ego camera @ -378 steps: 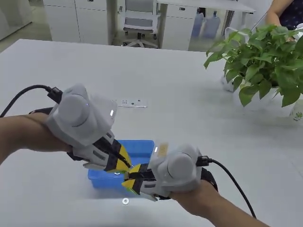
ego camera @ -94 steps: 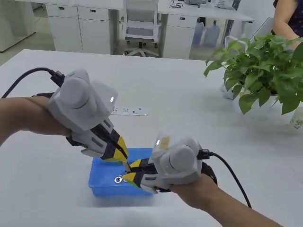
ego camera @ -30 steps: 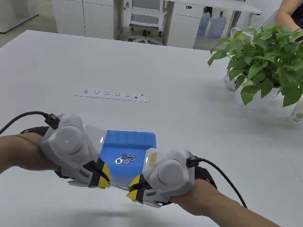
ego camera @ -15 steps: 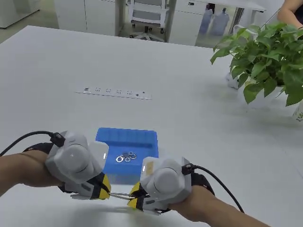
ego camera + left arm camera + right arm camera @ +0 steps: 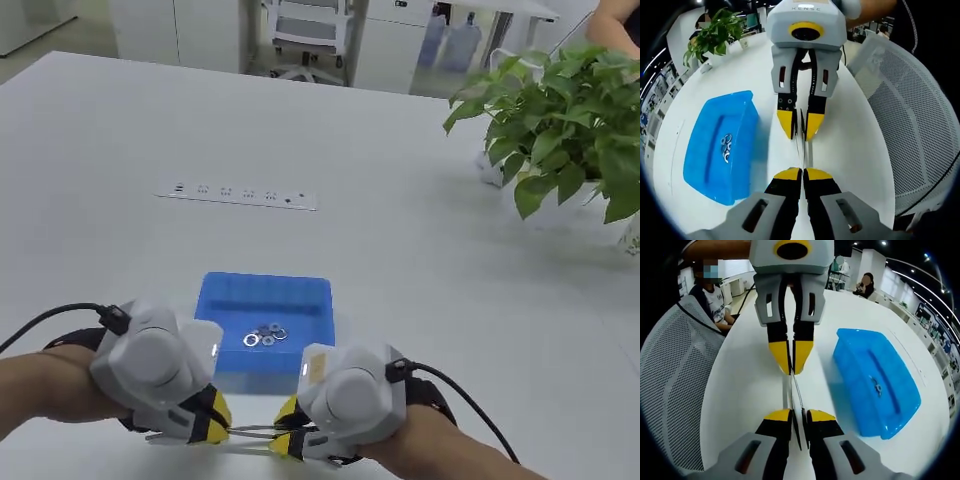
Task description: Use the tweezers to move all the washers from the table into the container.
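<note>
Stuff around the work first. A white power strip [image 5: 235,195] lies flat further back on the counter [image 5: 420,250]. A leafy potted plant [image 5: 560,120] sits off to the right, well apart from everything. In the left gripper view a grey mesh chair [image 5: 905,115] is right up against the counter's near edge.

The two claws point nose to nose on the near side of the container [image 5: 265,290], just beside its near wall and not over it. The left claw [image 5: 803,175] is pinched tight on one end of the tweezers [image 5: 802,145]. The right claw [image 5: 799,416] is narrowed down around the other end, with the thin arms running between its pads. So the tweezers bridge the gap between the two claws, low over the counter and roughly along the container's near wall.

The container is a shallow blue plastic tray, rectangular with rounded corners. The washers [image 5: 265,335] lie in one small cluster near the middle of its floor, touching and partly overlapping. I can't get an exact count.

Materials: the washers are flat silvery rings and the tweezers are slim bright metal. The claws have yellow tips on black fingers under pale grey housings with black cables. The counter is smooth matte white.
</note>
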